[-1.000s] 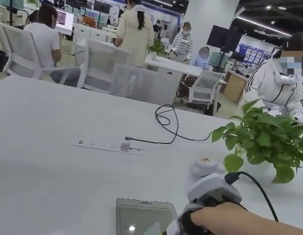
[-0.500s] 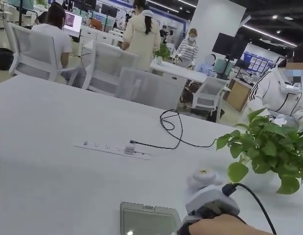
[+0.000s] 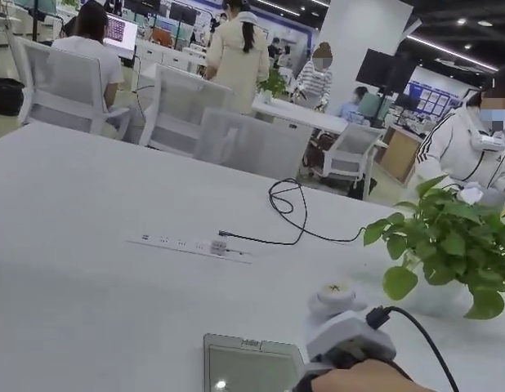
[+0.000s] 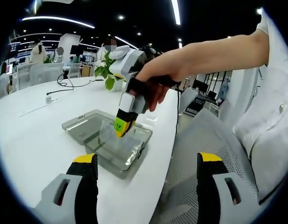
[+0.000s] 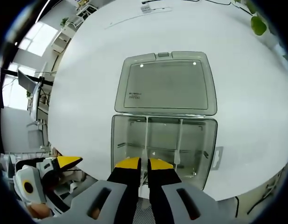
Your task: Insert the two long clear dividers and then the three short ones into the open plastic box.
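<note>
Head view: looks across a white table (image 3: 89, 286); at the bottom edge, the clear lid (image 3: 251, 367) of the box, lying flat; just right of it, the right gripper (image 3: 350, 336) under a hand (image 3: 363, 380), a black cable (image 3: 420, 339) plugged into its back; jaws below the frame here, so cannot tell how they stand. Farther off, a power strip (image 3: 189, 243) with a plug in it and a looped cord (image 3: 289, 204); at the right, a plant (image 3: 453, 245); beyond the table, chairs (image 3: 183, 106) and people (image 3: 236, 57).

Left gripper view: left gripper (image 4: 147, 158) low at the table edge, jaws spread wide; ahead, the box (image 4: 130, 161) open on the table near that edge, lid (image 4: 83, 123) flat beyond it; right gripper (image 4: 121, 129) tipped down into the box, yellow tips close together; a clear divider (image 4: 106, 136) upright just beside those tips; touching or apart, cannot tell from here.

Right gripper view: looks straight down into the box (image 5: 209, 140); lid (image 5: 165, 84) folded open on the far side; inside, the divider (image 5: 145, 137) and a second divider (image 5: 180, 140), both upright, side by side and apart, running from the hinge side toward the near wall; right gripper (image 5: 144, 163) with jaws almost pressed together, a thin slit between, pinching the near end of the divider; left gripper (image 5: 55, 170) at lower left, off the table edge.
</note>
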`<state>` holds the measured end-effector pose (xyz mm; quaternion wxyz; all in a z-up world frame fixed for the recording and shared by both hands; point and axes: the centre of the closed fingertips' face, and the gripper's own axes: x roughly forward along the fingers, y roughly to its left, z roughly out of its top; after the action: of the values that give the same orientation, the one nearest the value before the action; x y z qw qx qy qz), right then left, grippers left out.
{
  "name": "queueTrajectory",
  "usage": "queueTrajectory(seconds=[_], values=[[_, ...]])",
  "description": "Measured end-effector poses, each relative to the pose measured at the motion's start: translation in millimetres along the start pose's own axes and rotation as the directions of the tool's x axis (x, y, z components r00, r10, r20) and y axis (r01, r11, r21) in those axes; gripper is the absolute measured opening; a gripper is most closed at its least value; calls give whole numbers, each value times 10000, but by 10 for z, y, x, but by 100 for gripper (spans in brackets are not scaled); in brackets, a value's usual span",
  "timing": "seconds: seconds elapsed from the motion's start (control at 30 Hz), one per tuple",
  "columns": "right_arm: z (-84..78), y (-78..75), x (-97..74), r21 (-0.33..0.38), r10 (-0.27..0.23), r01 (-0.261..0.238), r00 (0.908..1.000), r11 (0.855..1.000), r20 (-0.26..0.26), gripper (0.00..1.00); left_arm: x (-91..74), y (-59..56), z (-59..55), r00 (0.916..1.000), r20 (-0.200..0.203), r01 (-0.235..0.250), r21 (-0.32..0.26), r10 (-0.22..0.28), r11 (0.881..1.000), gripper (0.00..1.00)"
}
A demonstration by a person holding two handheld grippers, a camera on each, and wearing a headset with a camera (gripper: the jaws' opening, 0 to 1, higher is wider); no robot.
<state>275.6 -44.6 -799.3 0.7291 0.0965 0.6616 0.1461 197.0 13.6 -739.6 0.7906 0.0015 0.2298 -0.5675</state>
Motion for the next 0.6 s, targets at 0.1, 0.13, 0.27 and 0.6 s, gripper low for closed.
queueTrajectory(seconds=[0.1,0.13,0.27,0.6], values=[[6,-2,4,-70,-53,52,10000,10000,-52,7,0,10,-7,10000,-7,-21,-37,21,10000,90],[6,8,5,-129,-62,61,10000,9999,-60,7,0,10,-8,10000,-8,-20,-37,20,10000,90],[9,42,11,-663,-274,265,9995,9975,-132,7,6,4,-18,10000,-49,-8,-58,8,10000,90],[-27,65,141,-1152,-349,319,9991,9928,-241,8,12,4,-36,10000,-96,-9,-87,8,10000,91]])
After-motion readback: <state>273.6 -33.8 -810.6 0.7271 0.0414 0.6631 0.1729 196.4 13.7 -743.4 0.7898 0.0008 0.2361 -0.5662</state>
